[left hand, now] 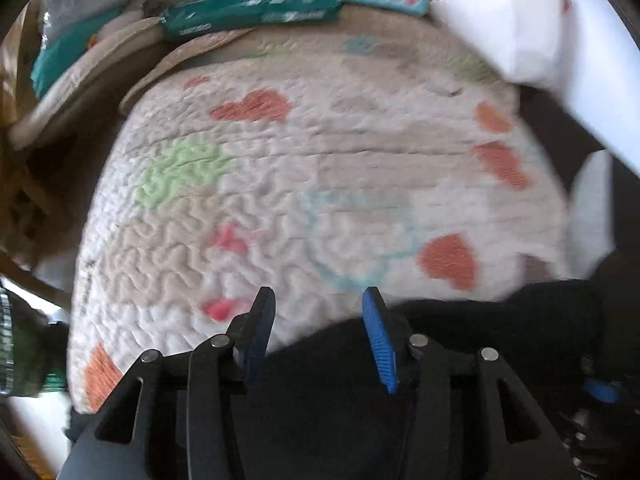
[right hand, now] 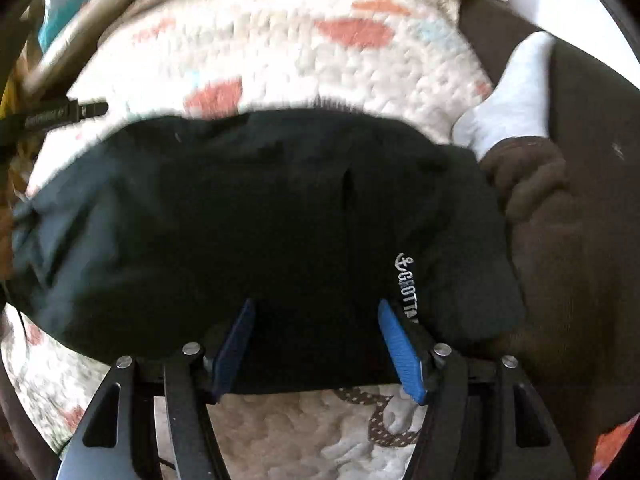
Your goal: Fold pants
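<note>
Black pants — bunched on quilt; right tool and left tool both released, above them.

The pants are showing black, with small white lettering near one edge. The quilt under them is showing cream-white, dotted with coral hearts, a pale green patch, pink marks and a faint blue ring. Both the left gripper and the right gripper are wearing blue ribbed pads on black frames. A teal package is showing white print
</note>
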A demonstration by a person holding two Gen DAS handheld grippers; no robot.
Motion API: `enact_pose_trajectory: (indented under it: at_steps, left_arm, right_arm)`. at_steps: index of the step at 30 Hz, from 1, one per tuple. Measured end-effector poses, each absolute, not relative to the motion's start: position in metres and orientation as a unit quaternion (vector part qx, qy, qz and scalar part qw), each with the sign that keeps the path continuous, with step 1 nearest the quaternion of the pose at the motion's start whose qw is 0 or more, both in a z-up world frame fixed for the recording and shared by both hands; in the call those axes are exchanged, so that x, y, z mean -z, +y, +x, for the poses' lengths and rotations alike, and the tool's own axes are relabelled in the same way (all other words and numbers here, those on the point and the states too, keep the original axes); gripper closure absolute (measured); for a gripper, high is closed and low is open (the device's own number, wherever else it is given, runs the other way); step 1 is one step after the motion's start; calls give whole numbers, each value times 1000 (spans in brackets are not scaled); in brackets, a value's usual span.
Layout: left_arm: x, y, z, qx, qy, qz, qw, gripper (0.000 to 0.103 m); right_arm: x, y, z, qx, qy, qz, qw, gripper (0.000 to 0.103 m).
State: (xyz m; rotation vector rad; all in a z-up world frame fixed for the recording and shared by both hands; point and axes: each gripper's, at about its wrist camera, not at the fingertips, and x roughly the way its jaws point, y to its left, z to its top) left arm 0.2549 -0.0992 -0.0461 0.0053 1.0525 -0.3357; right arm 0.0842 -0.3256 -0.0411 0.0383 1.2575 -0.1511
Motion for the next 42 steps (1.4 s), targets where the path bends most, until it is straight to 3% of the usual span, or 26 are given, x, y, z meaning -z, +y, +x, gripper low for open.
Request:
enact_pose_trajectory:
  at_steps: [3,8,13,19,25,29,33,42]
  left_arm:
    - [50,-120,226,216,498,10,840,58]
    - [83,-148,202,222,518,78,822,58]
    - [62,-100,165,235,503,11,832,58]
    - [73,2,136,153,505,-29,849,57]
    - [90,59,147,151,521,-129,830,58]
    - [74,95,139,110,484,-172,851,57]
    - [96,150,131,1,498,-217,840,57]
    - [115,179,94,21,457,-321,829,57]
  right_arm:
    - [32,-323,68,52,569,45,819,34]
    - [61,-316,53,62,618,88,779,34]
    - [39,-333,39,72,574,153,802,32]
    - [21,-288,61,39,547,100,830,32]
    - [60,-244,82,32,596,41,801,25]
    - [48,-240,80,16,601,29,799,24]
    - [29,-221,99,-15,583,-7,812,24]
    - [15,-49,180,-259,533,-116,797,24]
